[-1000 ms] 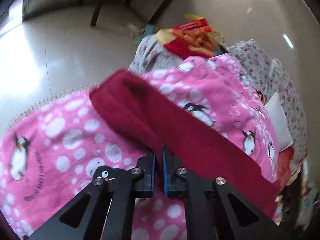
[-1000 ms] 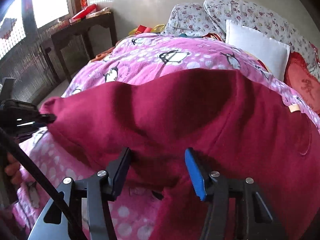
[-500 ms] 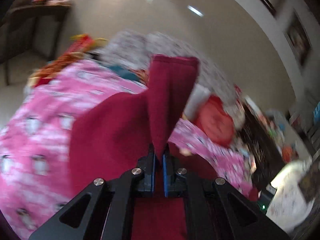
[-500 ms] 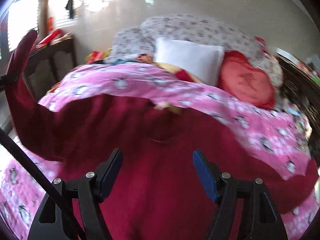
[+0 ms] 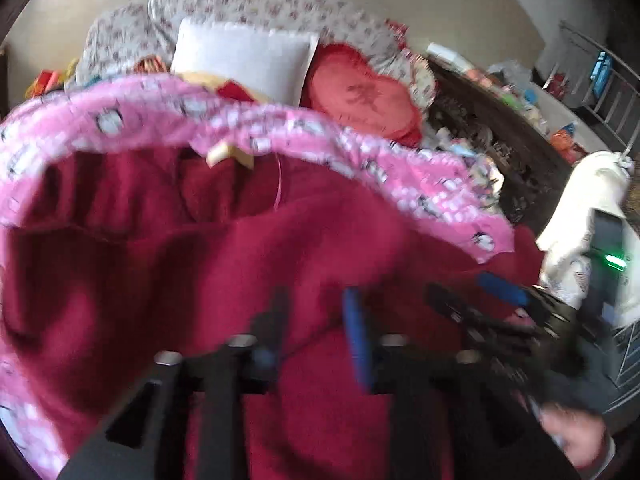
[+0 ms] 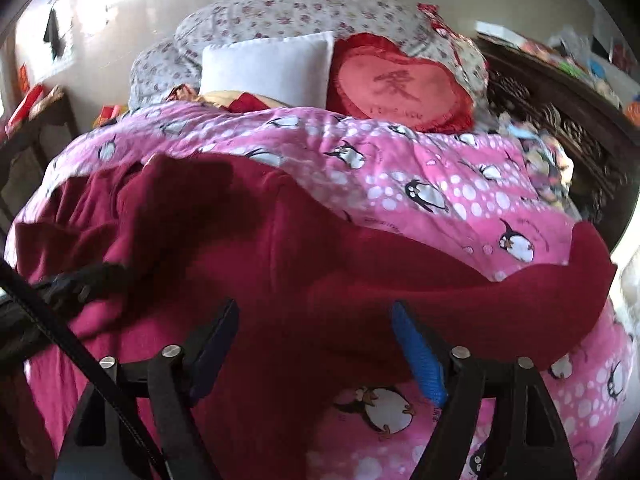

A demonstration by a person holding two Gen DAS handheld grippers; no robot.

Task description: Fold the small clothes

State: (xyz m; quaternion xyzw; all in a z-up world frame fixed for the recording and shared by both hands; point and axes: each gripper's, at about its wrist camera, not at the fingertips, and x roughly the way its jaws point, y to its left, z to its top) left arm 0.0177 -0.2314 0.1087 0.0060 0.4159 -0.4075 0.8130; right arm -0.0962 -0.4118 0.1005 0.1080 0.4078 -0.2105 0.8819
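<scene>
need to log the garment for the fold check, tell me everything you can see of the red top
The red top is dark crimson, of soft, fleecy-looking fabric, and lies spread but rumpled on the pink penguin blanket. One sleeve stretches out to the right over the blanket; the left side is bunched in folds. A small pale tag shows at its far edge. Both the left gripper and the right gripper hover open above it, gripping nothing.

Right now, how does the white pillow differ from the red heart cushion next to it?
The white pillow is rectangular and plain; the red heart cushion is heart-shaped with a ruffled edge and a character on its face. The pillow sits left, the cushion right. Both lean on the floral pillows behind the pink penguin blanket.
</scene>
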